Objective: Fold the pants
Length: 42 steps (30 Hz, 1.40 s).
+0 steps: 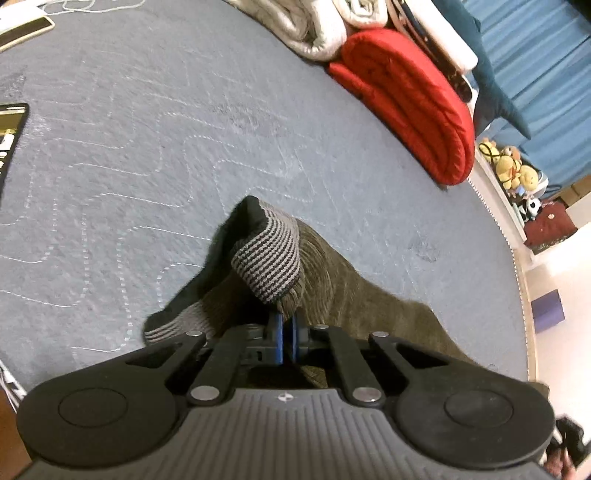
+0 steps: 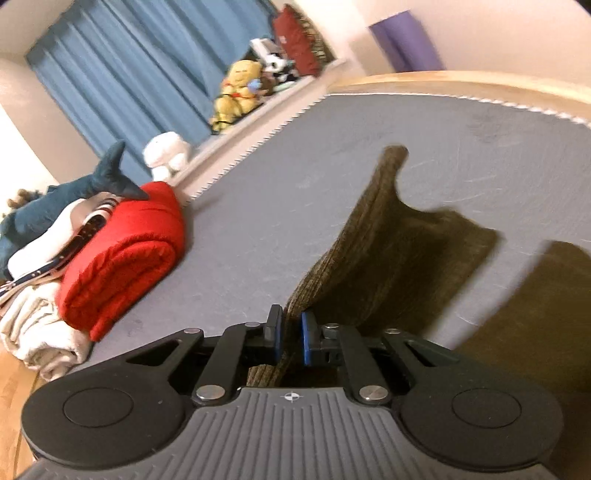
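Olive-brown corduroy pants [image 1: 343,291] with a grey-and-black striped waistband [image 1: 269,254] lie on a grey quilted mattress [image 1: 166,147]. My left gripper [image 1: 286,328] is shut on the pants' fabric just below the striped band, which bunches up over the blue pads. In the right wrist view a pant leg [image 2: 384,240] rises off the mattress in a ridge. My right gripper [image 2: 291,325] is shut on that leg's edge, the cloth pinched between its blue pads. Another part of the pants [image 2: 535,306] lies at the right.
A rolled red blanket [image 1: 410,99] and a cream blanket [image 1: 303,29] sit at the mattress's far side, with a blue shark toy [image 2: 55,199] on top. Plush toys [image 2: 240,88] line a ledge before blue curtains [image 2: 129,66]. A dark flat device [image 1: 11,140] lies at the left.
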{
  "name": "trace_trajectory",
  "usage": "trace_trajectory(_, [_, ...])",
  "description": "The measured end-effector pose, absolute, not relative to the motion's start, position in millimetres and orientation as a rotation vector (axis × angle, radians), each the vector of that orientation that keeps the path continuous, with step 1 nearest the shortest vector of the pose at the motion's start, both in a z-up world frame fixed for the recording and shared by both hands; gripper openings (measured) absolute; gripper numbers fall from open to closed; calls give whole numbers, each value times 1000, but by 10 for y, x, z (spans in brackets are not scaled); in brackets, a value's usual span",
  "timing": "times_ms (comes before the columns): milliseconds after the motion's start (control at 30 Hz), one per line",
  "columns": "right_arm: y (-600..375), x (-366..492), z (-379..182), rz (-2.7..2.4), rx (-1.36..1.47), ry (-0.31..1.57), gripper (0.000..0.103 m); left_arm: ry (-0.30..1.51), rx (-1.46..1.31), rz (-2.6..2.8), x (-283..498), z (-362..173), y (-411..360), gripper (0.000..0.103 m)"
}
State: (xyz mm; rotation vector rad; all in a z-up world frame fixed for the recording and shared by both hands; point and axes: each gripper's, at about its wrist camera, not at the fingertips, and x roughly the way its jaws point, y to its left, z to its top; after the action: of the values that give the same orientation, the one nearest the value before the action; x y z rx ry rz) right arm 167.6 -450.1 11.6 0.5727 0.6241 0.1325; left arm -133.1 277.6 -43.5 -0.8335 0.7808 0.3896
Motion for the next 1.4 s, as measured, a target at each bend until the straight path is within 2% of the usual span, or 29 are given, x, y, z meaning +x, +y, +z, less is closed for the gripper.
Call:
trace_trajectory(133, [-4599, 1033, 127, 27, 576, 718, 9, 820, -821, 400, -1414, -467, 2805, 4])
trace_trajectory(333, [-4671, 485, -365, -120, 568, 902, 9, 913, -782, 432, -1377, -576, 2796, 7])
trace_trajectory(367, [-4711, 478, -444, -134, 578, 931, 10, 918, -794, 451, -1382, -586, 2813, 9])
trace_trajectory(433, [-4849, 482, -538, -159, 634, 948, 12, 899, -806, 496, -1421, -564, 2852, 23])
trace_trajectory(467, [-4945, 483, -543, -182, 662, 927, 14, 876, -809, 508, -1443, -533, 2867, 33])
trace_trajectory(500, [-5037, 490, -523, -210, 677, 892, 17, 850, -800, 523, -1463, -486, 2867, 36])
trace_trajectory(533, [-5165, 505, -495, -238, 701, 845, 22, 821, -776, 546, -1482, -423, 2862, 36])
trace_trajectory(600, [-5419, 571, -461, -271, 748, 780, 42, 765, -693, 600, -1491, -251, 2829, 36])
trace_trajectory(667, [-5648, 704, -493, -283, 787, 766, 48, 720, -649, 629, -1458, -60, 2811, 36])
trace_trajectory(800, [-5984, 924, -629, -274, 876, 766, 48, 669, -565, 507, -1106, 278, 2694, 45])
trace_trajectory(867, [-6046, 1002, -673, -260, 870, 767, 48, 654, -537, 413, -899, 326, 2597, 46])
trace_trajectory(967, [-6246, 1028, -693, -310, 824, 768, 48, 628, -431, 300, -686, 171, 2314, 46])
trace_trajectory(1033, [-6294, 1061, -744, -307, 836, 769, 48, 716, -349, 221, -550, -53, 2104, 43])
trace_trajectory(1233, [-6257, 1051, -738, -268, 741, 755, 37, 783, -194, -148, -381, -241, 1398, 43])
trace_trajectory(1333, [-6256, 1024, -696, -262, 737, 745, 20, 790, -84, -380, -405, -348, 931, 43])
trace_trajectory(1400, [-6249, 996, -635, -256, 730, 728, 17, 772, 68, -488, -537, -486, 604, 43])
